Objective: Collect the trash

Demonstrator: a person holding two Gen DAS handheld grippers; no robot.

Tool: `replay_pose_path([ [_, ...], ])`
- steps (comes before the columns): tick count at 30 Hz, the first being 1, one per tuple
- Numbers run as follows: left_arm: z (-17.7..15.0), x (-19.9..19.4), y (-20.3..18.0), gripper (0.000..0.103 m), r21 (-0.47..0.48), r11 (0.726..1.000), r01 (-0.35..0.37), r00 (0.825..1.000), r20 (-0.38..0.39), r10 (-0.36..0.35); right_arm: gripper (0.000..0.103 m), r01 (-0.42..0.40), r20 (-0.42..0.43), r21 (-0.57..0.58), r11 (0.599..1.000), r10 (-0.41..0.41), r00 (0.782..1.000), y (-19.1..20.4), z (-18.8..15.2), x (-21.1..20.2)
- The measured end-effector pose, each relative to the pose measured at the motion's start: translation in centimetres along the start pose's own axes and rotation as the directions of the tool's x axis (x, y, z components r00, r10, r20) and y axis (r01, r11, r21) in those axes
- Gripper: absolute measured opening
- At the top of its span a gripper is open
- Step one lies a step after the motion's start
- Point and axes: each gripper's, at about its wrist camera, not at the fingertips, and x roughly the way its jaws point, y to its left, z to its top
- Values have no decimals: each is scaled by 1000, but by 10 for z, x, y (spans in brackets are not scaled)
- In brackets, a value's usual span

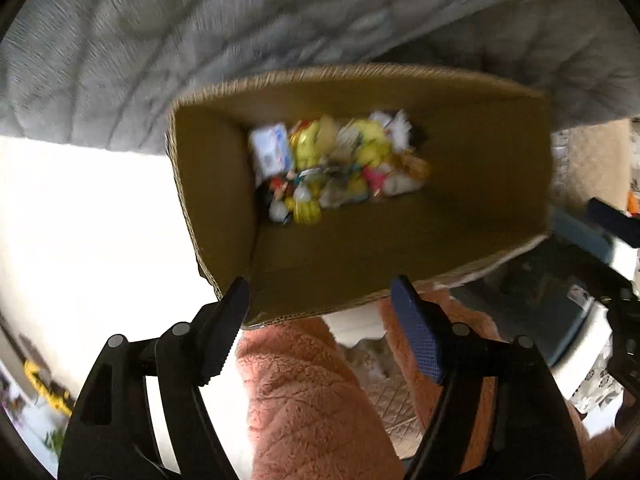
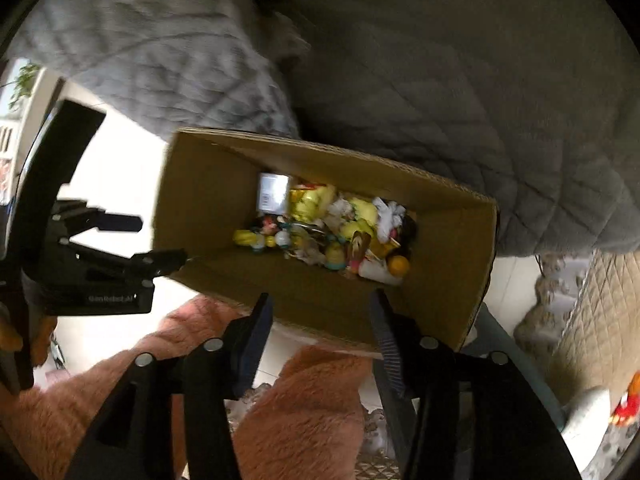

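An open brown cardboard box stands on the floor against a bed. On its bottom lies a pile of trash: yellow wrappers, white crumpled paper, a small white carton and colourful bits. My left gripper hangs over the box's near wall, open, with nothing between its fingers. In the right wrist view the left gripper sits at the box's left end. My right gripper is open above the near wall and also holds nothing. Both views are blurred.
A grey quilted bed cover hangs behind the box. A person's legs in fluffy orange trousers are just under the grippers. The pale floor lies left. A beige quilted mat and a red toy lie right.
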Motion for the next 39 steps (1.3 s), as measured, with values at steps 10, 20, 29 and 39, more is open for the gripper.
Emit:
replay_pose_path([
  [10,-24,-91,-16,72,57,998,22,993,118,-29,71,-63,106,-60,996,69,992,12,-2,-83],
  [20,-70,-357,-33,81,90,996,-8,776,629,-51,97,10,618,-62,998,31,785,21,19,-338],
  [29,-86,-507,-36,90,-75,994,-81,468,877,104,97,23,851,91,996,-90,517,27,37,-477],
  [39,-109,-582,-43,90,-138,987,-85,317,935,158,98,29,905,161,987,-159,394,42,23,-541],
])
